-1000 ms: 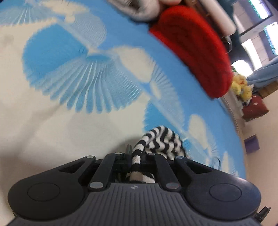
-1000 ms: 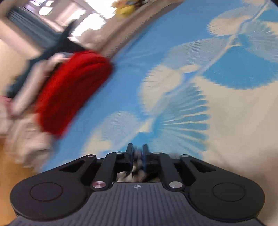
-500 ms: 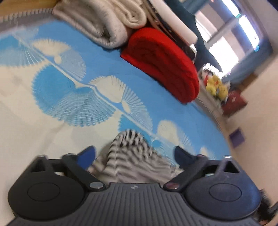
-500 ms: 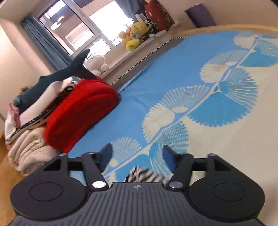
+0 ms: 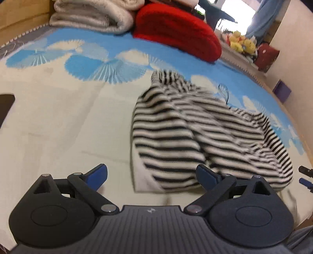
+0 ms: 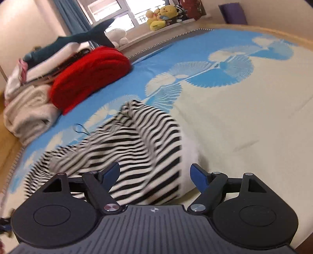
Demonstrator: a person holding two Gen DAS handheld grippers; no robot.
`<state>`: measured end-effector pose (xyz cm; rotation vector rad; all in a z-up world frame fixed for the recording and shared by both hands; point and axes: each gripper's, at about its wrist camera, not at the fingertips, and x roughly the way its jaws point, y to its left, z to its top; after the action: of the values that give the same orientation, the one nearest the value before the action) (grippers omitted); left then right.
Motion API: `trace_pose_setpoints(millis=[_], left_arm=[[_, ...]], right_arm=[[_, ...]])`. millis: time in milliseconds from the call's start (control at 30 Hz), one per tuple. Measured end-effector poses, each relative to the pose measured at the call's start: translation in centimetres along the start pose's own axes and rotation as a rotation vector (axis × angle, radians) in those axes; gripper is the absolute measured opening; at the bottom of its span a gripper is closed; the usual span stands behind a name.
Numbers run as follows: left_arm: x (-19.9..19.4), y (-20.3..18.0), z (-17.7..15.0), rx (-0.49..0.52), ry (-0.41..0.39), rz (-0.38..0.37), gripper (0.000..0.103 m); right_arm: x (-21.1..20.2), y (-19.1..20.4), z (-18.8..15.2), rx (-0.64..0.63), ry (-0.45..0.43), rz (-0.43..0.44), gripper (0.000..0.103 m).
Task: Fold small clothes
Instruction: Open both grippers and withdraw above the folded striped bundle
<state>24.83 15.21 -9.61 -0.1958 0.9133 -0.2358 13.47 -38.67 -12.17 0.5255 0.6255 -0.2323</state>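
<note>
Bed [image 5: 58, 121] carries rumpled striped garment [image 5: 195, 132]. Left tool [image 5: 151, 173] closing slightly, right tool [image 6: 154, 173] opening; both released, nothing gripped. Risk: bunched cloth yields crooked fold.

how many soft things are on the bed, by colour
striped garment: 1
red blanket: 1
beige blanket: 1
blue shark plush: 1
total: 4, besides a part-hidden pile of pale laundry under the shark

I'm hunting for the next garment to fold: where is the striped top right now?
The striped top lies loose on the blue-and-cream bedspread, ahead of both wrist cameras, nearer than the red blanket.
</note>
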Motion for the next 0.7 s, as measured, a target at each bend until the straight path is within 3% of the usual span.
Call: trace_pose_setpoints(millis=[333, 600, 700], left_arm=[[2.2, -0.9, 0.3, -0.038, 0.065, -0.058, 0.099], [3.0, -2.2, 0.0, 0.006, 0.082, -0.053, 0.099], [3.2, -2.3, 0.0, 0.013, 0.085, -0.047, 0.099]], right_arm=[[1.0, -1.5, -0.4, 0.002, 0.033, -0.035, 0.080], [0.0, -2.4, -0.1, -0.041, -0.038, -0.101, 0.079], [-0.1, -2.7, -0.3, -0.098, -0.026, -0.107, 0.074]])
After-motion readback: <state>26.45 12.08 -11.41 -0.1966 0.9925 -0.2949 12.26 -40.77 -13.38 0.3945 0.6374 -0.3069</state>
